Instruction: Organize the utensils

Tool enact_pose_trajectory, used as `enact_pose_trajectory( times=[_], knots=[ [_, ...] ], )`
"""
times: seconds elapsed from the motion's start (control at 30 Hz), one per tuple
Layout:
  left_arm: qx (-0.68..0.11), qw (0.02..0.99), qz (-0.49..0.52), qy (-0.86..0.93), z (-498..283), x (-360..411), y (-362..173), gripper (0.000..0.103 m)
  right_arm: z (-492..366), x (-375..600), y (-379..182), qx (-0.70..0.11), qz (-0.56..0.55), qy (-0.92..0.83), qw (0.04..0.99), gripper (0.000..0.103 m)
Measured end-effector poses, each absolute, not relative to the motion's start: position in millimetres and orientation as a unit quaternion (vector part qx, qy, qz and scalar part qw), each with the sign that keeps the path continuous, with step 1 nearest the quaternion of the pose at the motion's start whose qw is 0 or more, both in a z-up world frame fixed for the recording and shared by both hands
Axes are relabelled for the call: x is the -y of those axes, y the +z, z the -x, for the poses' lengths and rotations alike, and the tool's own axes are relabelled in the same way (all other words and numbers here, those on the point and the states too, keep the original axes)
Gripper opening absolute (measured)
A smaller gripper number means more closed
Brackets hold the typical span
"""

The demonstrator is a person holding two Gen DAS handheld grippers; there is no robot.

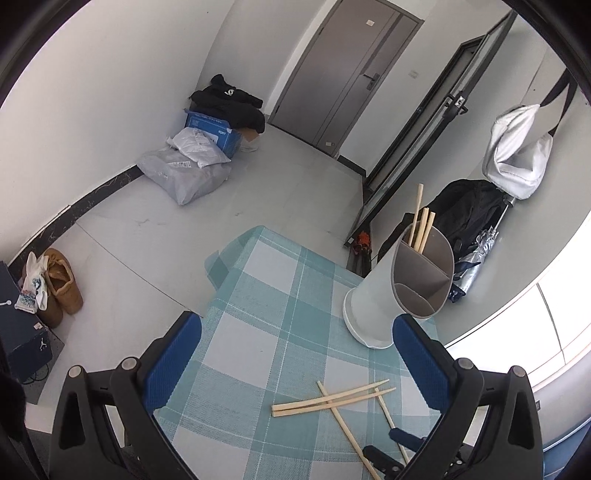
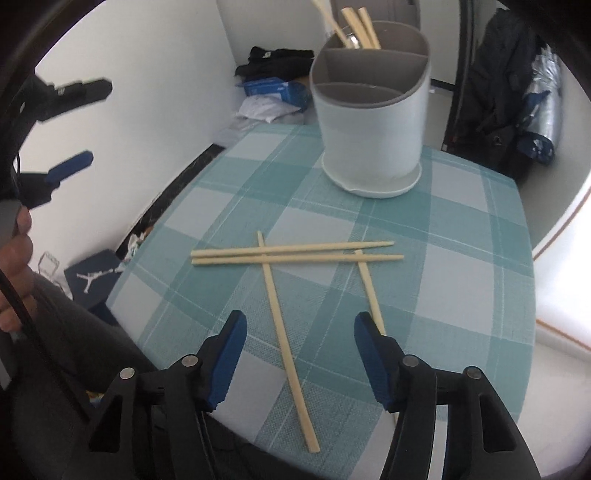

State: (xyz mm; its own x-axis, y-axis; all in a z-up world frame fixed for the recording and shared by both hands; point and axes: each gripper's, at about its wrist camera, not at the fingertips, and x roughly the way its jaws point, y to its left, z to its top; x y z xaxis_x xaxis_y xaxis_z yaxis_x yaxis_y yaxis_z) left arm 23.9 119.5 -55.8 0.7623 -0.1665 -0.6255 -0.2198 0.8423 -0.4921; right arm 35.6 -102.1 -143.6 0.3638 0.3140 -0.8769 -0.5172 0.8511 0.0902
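Several loose bamboo chopsticks lie crossed on the teal checked tablecloth; in the left wrist view the chopsticks sit near the bottom. My right gripper hovers low over them, open. One long chopstick runs between its blue pads untouched; another passes by the right pad. A white holder with a grey three-part insert stands at the far side, chopsticks upright in its back compartment. My left gripper is wide open and empty above the cloth, left of the holder.
A person's hand holds the left gripper off the table's left edge. On the floor lie grey parcel bags, a blue box, brown shoes and a black bag. A grey door stands behind.
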Motion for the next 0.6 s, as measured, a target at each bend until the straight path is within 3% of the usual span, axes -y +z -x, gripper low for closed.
enact_pose_trajectory(
  times=[0.07,0.2,0.37,0.6],
  knots=[
    [-0.346,0.892,0.289,0.018,-24.2,-124.7,-57.0,0.102,-37.5,92.1,-155.1,-0.516,0.117,0.258,0.808,0.041],
    [-0.347,0.885,0.311,0.02,-22.4,-133.7,-59.1,0.102,-37.6,74.6,-171.3,-0.53,0.16,0.256,0.792,0.015],
    [-0.345,0.88,0.325,0.016,-25.1,-138.3,-58.6,0.102,-29.2,60.0,-171.9,-0.517,0.208,0.262,0.788,0.006],
    [-0.349,0.877,0.329,0.006,-26.1,-136.7,-58.4,0.102,-31.2,66.5,-163.6,-0.558,0.199,0.281,0.755,0.005]
  ],
)
